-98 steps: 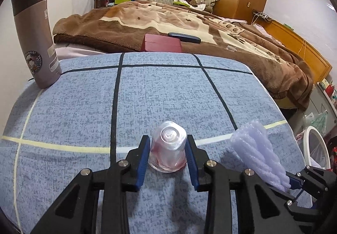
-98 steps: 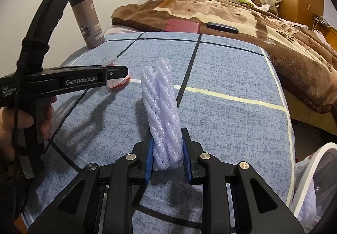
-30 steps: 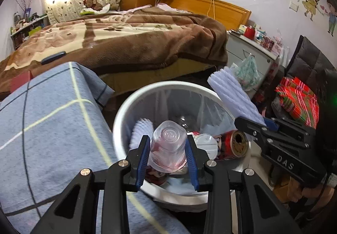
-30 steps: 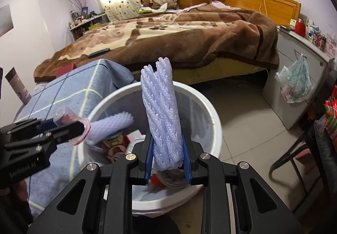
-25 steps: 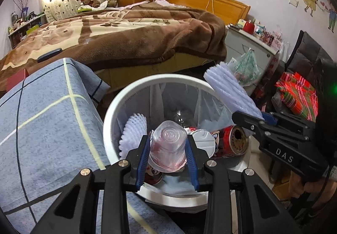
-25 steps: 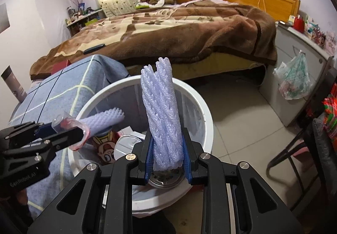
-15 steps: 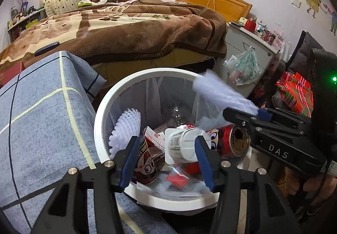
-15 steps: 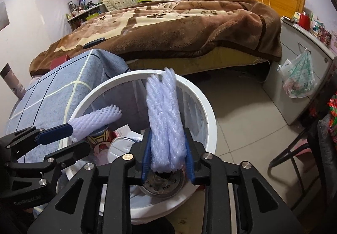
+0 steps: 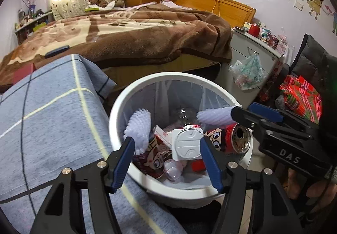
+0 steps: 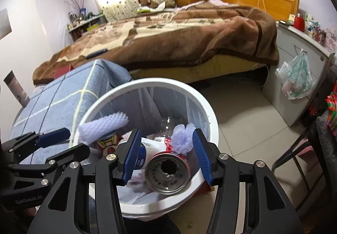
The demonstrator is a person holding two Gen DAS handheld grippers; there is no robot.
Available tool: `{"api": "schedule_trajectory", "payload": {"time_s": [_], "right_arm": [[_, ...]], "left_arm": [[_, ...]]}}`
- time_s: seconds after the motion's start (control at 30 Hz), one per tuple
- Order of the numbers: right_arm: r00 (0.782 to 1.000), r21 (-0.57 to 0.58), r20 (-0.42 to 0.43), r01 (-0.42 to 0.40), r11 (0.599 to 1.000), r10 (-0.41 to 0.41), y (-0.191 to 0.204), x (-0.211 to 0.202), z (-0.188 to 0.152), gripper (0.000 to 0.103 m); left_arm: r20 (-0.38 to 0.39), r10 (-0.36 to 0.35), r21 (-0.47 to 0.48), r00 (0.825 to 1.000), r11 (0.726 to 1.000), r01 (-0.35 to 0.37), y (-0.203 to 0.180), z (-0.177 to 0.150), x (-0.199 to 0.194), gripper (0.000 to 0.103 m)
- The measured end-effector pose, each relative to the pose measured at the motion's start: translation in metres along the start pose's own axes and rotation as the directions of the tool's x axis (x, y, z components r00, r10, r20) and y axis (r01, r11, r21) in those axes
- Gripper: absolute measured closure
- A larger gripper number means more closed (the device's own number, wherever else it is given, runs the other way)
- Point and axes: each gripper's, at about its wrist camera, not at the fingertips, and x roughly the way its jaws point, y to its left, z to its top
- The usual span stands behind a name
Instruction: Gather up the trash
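Observation:
A white bin (image 9: 114,112) (image 10: 211,117) with a clear liner stands below both grippers, full of cans and wrappers. My left gripper (image 9: 167,148) (image 10: 63,145) hangs over it with its jaws opening and nothing between them. The clear plastic cup (image 9: 174,170) lies among the trash under it. My right gripper (image 10: 166,145) (image 9: 250,113) is over the bin's right side, jaws opening. The pale purple foam net (image 10: 182,139) (image 9: 212,116) sits loose between them, near the right pad, with neither pad pressing on it. A red can (image 10: 168,168) lies right beneath.
Another foam net (image 9: 139,126) leans on the bin's left wall. The blue checked tablecloth (image 9: 48,120) borders the bin on the left. Behind are a bed with a brown blanket (image 9: 147,36), a grey cabinet with a hanging plastic bag (image 10: 297,80), and a chair (image 10: 316,149) at right.
Both grippers opened over the bin. The plastic cup fell from the left jaws into the trash. The foam net tipped forward and sank low between the right jaws.

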Motion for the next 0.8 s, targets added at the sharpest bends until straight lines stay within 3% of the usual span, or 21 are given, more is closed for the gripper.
{"api": "schedule_trajectory", "payload": {"time_s": [0.1, 0.2, 0.43, 0.6, 0.8], "right_arm": [[0.999, -0.005, 0.053, 0.009, 1.0, -0.009, 0.007, -0.014, -0.005, 0.051], [0.994, -0.012, 0.103, 0.025, 1.0, -0.023, 0.014, -0.027, -0.012, 0.051], [0.982, -0.025, 0.184, 0.05, 0.998, -0.044, 0.032, -0.052, -0.034, 0.051], [0.978, -0.001, 0.204, 0.036, 0.999, -0.035, 0.037, -0.06, -0.049, 0.051], [0.975, 0.01, 0.216, 0.057, 0.998, -0.058, 0.041, -0.064, -0.063, 0.051]], "left_arm": [[0.026, 0.012, -0.003, 1.0, 1.0, -0.012, 0.001, -0.005, -0.011, 0.035], [0.063, 0.072, 0.002, 0.995, 0.997, -0.072, 0.0, -0.012, -0.024, 0.035], [0.136, 0.186, -0.026, 0.973, 0.983, -0.184, 0.0, -0.037, -0.056, 0.034], [0.169, 0.181, -0.037, 0.969, 0.984, -0.177, 0.0, -0.056, -0.072, 0.033], [0.206, 0.24, -0.049, 0.949, 0.971, -0.235, -0.002, -0.075, -0.083, 0.033]]}}
